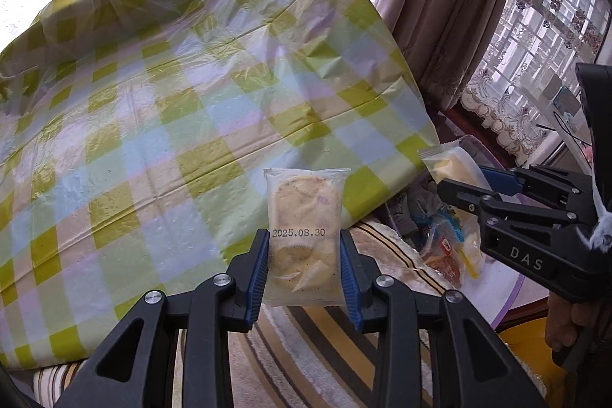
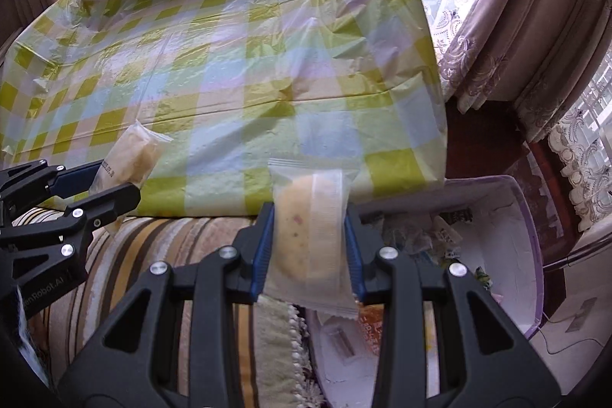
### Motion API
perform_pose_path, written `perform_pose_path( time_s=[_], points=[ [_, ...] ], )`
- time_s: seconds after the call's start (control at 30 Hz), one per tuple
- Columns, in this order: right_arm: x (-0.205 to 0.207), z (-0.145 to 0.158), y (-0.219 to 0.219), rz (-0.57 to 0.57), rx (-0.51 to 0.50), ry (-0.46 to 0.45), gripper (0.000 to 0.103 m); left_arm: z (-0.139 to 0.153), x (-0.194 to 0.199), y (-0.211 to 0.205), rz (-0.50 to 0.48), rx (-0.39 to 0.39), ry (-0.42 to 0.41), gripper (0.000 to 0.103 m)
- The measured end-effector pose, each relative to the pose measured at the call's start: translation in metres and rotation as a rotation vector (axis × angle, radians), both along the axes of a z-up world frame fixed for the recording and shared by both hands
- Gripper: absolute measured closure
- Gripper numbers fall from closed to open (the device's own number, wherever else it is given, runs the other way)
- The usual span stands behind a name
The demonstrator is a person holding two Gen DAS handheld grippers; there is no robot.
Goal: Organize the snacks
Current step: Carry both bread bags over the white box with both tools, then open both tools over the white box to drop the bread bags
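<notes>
We face a table under a green-and-white checked plastic cloth (image 2: 229, 64), with mauve curtains (image 1: 440, 6) to its right; below it lies a striped cushion (image 2: 160, 247), and beside that a white tub (image 2: 524, 236) with what seem to be wrappers inside; our left gripper (image 1: 303, 266) is clamped on a clear-wrapped pastry (image 1: 304, 236) stamped 2025.08.30, held upright before the table edge; our right gripper (image 2: 310, 251) pinches a second wrapped pastry (image 2: 311, 236) above the tub's near rim.

Both wrist views close, facing checked tablecloth (image 1: 160, 109)
</notes>
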State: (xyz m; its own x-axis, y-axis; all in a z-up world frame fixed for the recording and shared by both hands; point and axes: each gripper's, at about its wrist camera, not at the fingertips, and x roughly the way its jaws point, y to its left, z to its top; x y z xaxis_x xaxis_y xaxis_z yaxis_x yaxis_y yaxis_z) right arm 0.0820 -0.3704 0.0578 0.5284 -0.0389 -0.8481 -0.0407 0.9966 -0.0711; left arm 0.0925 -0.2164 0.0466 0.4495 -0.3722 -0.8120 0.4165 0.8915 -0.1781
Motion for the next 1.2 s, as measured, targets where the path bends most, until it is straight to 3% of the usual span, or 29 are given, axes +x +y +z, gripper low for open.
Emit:
perform_pose_path(
  time_s=[0.3,0.6,0.8,1.2],
  points=[
    [-0.036,0.000,-0.084,-0.194,-0.001,0.010,0.065,0.001,-0.018,-0.061,-0.143,-0.069,0.085,0.067],
    [-0.063,-0.010,-0.122,-0.314,-0.048,0.010,0.065,-0.009,-0.033,-0.125,-0.239,-0.081,0.163,0.067],
    [-0.066,-0.019,-0.142,-0.362,-0.056,0.003,0.065,-0.026,-0.033,-0.154,-0.238,-0.092,0.221,0.067],
    [-0.062,-0.041,-0.163,-0.417,-0.050,0.027,0.065,-0.046,-0.027,-0.169,-0.220,-0.091,0.287,0.067]
  ],
)
